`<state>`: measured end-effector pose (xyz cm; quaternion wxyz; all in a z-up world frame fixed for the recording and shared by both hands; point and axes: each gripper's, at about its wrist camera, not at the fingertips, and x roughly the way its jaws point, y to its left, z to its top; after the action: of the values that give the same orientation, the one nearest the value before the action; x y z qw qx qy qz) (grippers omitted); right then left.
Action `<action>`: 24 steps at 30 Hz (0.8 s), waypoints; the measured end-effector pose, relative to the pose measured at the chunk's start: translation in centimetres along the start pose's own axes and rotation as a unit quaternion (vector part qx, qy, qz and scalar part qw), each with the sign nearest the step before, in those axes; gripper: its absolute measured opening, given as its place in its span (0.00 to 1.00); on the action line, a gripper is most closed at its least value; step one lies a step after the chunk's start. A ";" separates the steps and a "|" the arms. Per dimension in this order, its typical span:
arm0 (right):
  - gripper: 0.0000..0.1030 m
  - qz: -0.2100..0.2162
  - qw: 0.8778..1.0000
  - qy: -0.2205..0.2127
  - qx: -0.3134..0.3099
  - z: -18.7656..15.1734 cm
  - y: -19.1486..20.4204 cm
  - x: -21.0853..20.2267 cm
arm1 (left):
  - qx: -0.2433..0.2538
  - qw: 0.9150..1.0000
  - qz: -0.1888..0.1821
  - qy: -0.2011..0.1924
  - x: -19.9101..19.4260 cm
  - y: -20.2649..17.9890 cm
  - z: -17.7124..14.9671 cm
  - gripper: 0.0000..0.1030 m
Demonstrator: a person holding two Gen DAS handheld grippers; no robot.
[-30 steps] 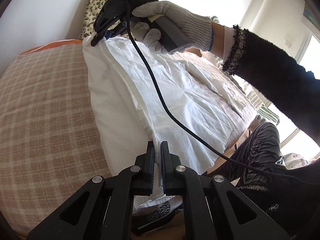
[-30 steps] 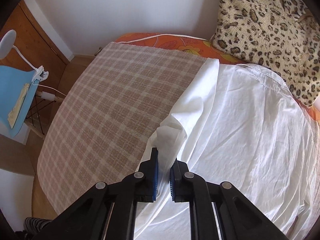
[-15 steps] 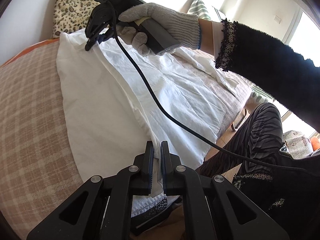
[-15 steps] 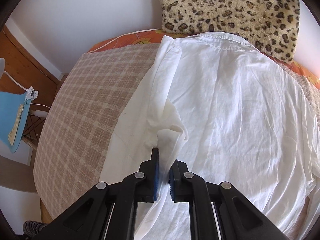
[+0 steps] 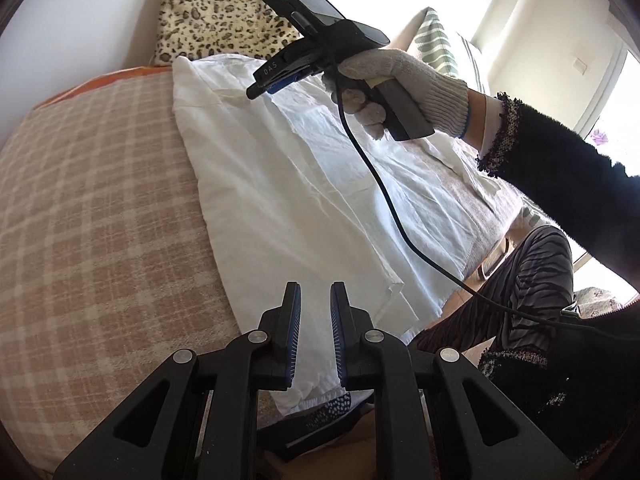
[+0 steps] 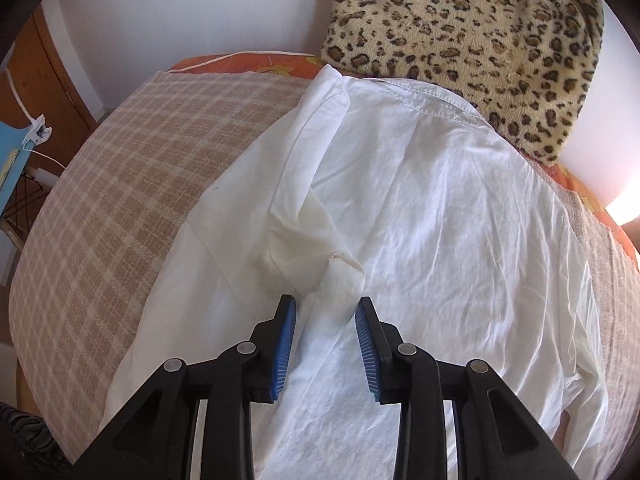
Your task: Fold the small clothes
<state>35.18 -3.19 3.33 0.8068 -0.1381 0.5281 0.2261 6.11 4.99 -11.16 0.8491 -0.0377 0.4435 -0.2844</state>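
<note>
Where legs cross, shirt hem unseen.

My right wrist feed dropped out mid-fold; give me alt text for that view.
The right claw is opening over a white shirt spread on a plaid bed cover, a raised fold of cloth standing loose between its blue pads. A leopard-print cushion lies beyond the shirt's far edge.

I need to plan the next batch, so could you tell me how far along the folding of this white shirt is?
Done: one side of the white shirt is folded over its body on the checked blanket. In hand: the right gripper and left gripper are both opening, letting go of that flap. Left: the other side, visible beyond the right hand, and the lengthwise folds.
</note>
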 end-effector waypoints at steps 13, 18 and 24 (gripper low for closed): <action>0.31 0.070 0.997 0.009 -0.033 -2.5 2.8 0.9 | 0.089 0.994 0.001 0.063 5.3 -4.7 -1.0 0.13; 0.39 0.088 0.996 -0.029 0.013 -4.2 0.6 -1.4 | 0.102 0.993 -0.005 0.063 5.1 -5.4 -1.1 0.13; 0.60 0.091 0.990 -0.091 0.063 -7.4 -3.8 -7.0 | 0.103 0.994 -0.019 0.021 3.7 -6.0 0.5 0.13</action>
<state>28.87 -11.37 6.63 0.8347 -0.0170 0.4762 0.2761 5.45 -2.02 -11.67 0.8334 0.0478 0.4288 -0.3453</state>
